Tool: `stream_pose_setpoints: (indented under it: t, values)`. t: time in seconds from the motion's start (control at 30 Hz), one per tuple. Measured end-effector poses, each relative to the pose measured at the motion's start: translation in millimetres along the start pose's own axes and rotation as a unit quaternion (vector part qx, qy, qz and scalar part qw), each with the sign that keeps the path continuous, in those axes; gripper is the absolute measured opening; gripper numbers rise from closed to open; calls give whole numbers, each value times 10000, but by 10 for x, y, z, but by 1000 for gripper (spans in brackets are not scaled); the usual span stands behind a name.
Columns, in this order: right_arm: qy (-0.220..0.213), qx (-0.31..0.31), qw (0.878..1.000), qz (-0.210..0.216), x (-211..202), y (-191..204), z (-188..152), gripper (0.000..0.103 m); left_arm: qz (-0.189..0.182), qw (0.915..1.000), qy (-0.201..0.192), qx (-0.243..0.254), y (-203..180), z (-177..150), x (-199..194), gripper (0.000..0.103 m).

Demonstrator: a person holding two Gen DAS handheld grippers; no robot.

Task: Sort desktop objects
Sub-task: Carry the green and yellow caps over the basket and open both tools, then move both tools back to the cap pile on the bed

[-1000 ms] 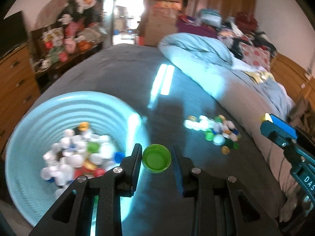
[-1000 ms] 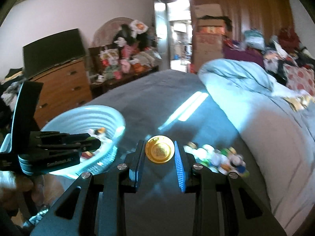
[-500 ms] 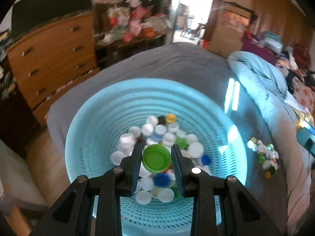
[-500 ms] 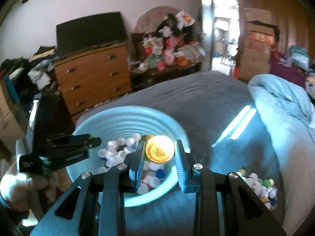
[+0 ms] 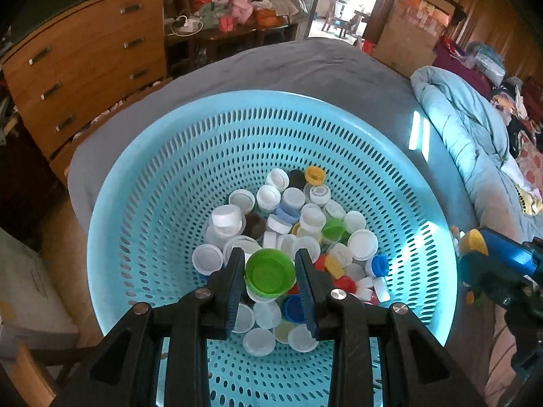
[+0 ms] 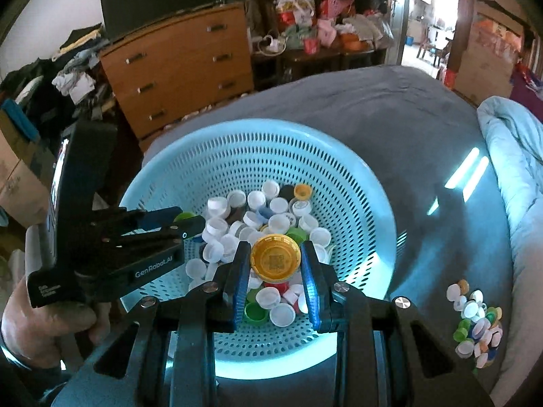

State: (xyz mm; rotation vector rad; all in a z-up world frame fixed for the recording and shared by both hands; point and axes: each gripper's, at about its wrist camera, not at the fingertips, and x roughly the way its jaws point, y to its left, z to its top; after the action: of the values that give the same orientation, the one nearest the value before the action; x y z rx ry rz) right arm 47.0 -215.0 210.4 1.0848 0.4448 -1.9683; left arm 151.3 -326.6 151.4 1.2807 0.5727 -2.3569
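**Two caps held over the blue colander**

We hold a green bottle cap (image 5: 269, 273) in the left hand-held gripper (image 5: 270, 271), its two pads pressed on opposite sides of the rim. The cap is round, so it has no long axis to speak of; its hollow side faces up toward the camera and tilts a little to the left. It hangs above the heap of caps (image 5: 292, 230) inside the light blue perforated colander (image 5: 163, 183), over the near part of the pile.

Our right hand-held gripper (image 6: 275, 259) is clamped on a yellow bottle cap (image 6: 275, 257), again by the rim. This cap also turns one flat face up toward the camera, with a small square printed code in the middle; we cannot tell whether that face is the top or the inside. It sits above the middle of the same colander (image 6: 237, 149).

From the right wrist view we see the left hand-held gripper side-on at the left, carried by a hand (image 6: 44, 318), with the green cap at its tip over the colander's left part.

The colander rests on a bed covered by a grey blanket (image 6: 390, 108). A small loose pile of unsorted caps (image 6: 475, 322) lies on the blanket to the right, well apart from the colander. A pale blue quilt (image 5: 468, 129) is bunched along the far right.
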Motion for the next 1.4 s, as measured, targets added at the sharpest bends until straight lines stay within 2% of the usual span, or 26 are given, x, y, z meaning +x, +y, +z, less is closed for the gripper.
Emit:
stream_pose_setpoints:
  t: [0.53, 0.57, 0.6, 0.63, 0.67, 0.73, 1.07, 1.17, 1.23, 1.3, 1.33, 1.4]
  values:
    - [23, 66, 10000, 13, 43, 6, 34, 26, -94, 9999, -66, 6, -10, 59, 6, 33]
    - [-40, 42, 9999, -83, 23, 12, 39, 26, -84, 9999, -79, 7, -15, 65, 7, 52]
    - [-180, 37, 9995, -249, -20, 11, 48, 36, -33, 10000, -84, 23, -22, 68, 9, 73]
    - [-281, 78, 9992, -275, -60, -4, 56, 46, 35, 9998, -180, 15, -21, 73, -13, 101]
    - [-371, 131, 9989, -260, -106, -20, 65, 62, 145, 9992, -364, 27, -25, 76, -61, 103]
    - [-518, 163, 9981, -292, -187, -34, 84, 62, 240, 9987, -429, 113, -47, 88, -86, 103]
    - [-663, 183, 9974, -230, -339, -49, 74, 62, 141, 9987, -465, 161, -121, 64, -139, 103]
    - [-878, 238, 9955, -271, -462, -106, -10, 62, 82, 9984, -525, 188, -178, 54, -205, 103]
    - [-1316, 384, 9898, -398, -649, -223, -190, 64, 73, 9976, -631, 281, -270, 17, -290, 103]
    - [-1861, 746, 9771, -717, -861, -435, -558, 87, 87, 9947, -848, 579, -439, -55, -416, 103]
    - [-2031, 1003, 9707, -803, -939, -549, -759, 90, 114, 9900, -1037, 950, -642, -137, -517, 103]
    - [-2053, 1500, 9625, -940, -1024, -800, -1205, 90, 85, 9810, -1214, 1512, -990, -260, -627, 103]
